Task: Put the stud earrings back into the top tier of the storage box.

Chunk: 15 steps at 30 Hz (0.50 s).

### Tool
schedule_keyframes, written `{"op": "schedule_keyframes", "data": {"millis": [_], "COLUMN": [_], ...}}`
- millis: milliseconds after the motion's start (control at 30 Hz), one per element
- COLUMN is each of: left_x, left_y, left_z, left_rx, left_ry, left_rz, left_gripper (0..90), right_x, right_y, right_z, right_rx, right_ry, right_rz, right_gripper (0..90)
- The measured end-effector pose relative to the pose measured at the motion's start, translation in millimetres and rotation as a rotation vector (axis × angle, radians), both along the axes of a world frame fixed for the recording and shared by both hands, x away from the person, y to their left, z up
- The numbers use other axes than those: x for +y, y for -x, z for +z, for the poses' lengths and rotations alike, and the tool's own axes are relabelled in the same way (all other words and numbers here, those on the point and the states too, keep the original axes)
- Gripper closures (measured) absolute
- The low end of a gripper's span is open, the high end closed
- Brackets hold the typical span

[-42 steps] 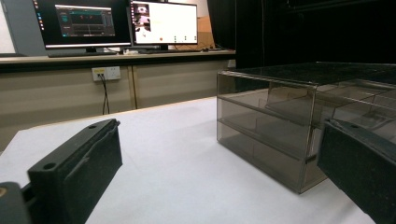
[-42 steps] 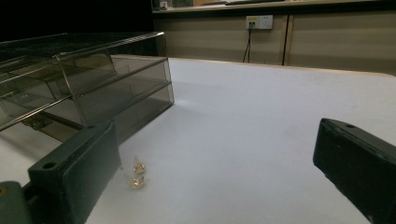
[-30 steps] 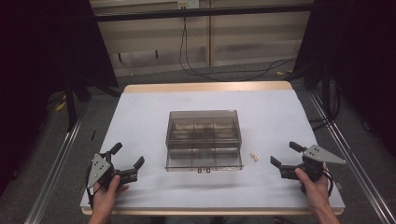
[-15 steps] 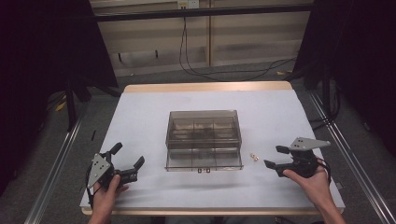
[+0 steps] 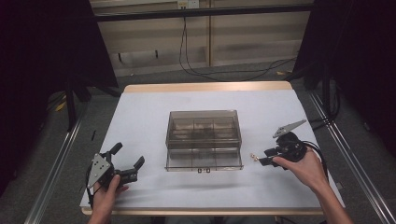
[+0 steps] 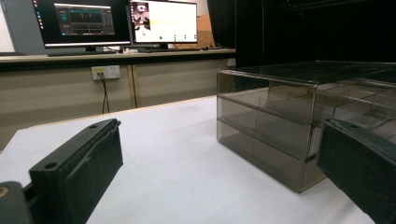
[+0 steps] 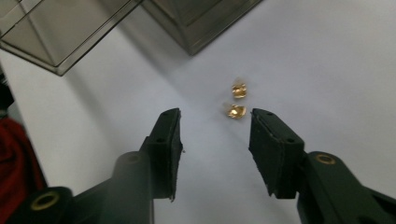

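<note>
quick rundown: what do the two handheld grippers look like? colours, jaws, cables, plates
Both the left gripper and right gripper are black, two-jawed, with flat rectangular pads. Each carries a grey three-cornered plate on top and trails a black cable. Brass-coloured pivot fasteners show in the gripper views. Forearms are bare, no sleeves visible.

We cannot tell what the two gold bits are; the box is cut off right.

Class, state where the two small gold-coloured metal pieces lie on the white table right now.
In the high view, the two small gold-coloured metal pieces lie on the white table, right of the smoky clear plastic drawer box, just ahead of the right gripper.
</note>
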<state>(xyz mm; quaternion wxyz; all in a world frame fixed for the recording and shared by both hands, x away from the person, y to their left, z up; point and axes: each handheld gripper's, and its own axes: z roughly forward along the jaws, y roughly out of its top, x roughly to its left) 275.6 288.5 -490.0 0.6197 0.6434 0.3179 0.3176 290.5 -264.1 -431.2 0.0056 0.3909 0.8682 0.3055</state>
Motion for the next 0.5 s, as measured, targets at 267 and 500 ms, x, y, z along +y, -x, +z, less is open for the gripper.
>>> {"op": "schedule_keyframes", "data": {"millis": [267, 500], "left_x": [0.3, 0.3], "left_y": [0.0, 0.1], "left_z": [0.1, 0.1], "left_rx": [-0.001, -0.001], "left_ry": [-0.01, -0.012], "left_rz": [-0.002, 0.0], "left_gripper": [0.6, 0.6], "right_x": [22.5, 29.4], "right_y": [-14.1, -28.7], "right_z": [0.4, -0.9], "right_rx": [0.113, 0.17], "right_ry": [0.205, 0.25], "right_rz": [0.102, 0.113], "right_gripper": [70.8, 75.4]}}
